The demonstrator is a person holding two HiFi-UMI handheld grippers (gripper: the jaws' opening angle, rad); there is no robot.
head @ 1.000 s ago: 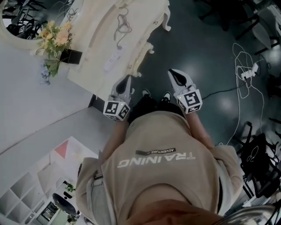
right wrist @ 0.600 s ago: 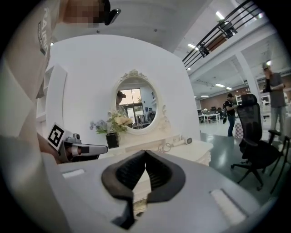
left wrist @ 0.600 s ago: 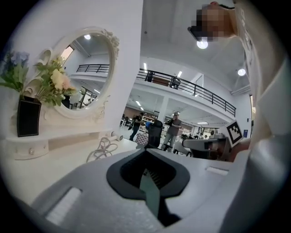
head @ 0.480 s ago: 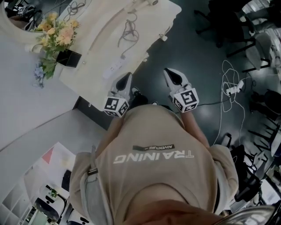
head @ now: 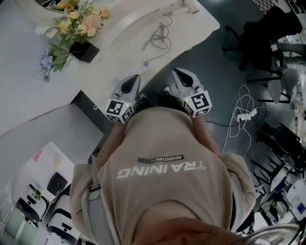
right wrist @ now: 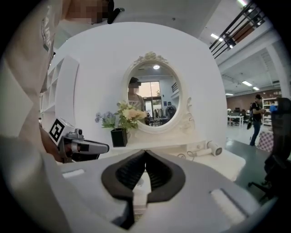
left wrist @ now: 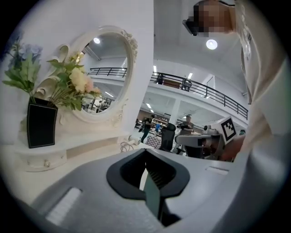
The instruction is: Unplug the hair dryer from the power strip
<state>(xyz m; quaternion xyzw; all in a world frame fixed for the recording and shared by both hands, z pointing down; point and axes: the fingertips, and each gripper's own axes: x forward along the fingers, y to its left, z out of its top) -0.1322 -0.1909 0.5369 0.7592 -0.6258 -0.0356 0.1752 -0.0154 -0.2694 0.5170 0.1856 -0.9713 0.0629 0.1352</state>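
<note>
Now our left gripper and right gripper, both closed and empty, hang just short of the power strip; the hair dryer lies well beyond it. We'd pin the strip, then draw its cord straight out by the plug end

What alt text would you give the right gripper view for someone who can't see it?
The right gripper, jaws shut and empty, faces a white dressing table with an oval mirror, flowers in a black vase and a hair dryer at the right.
</note>
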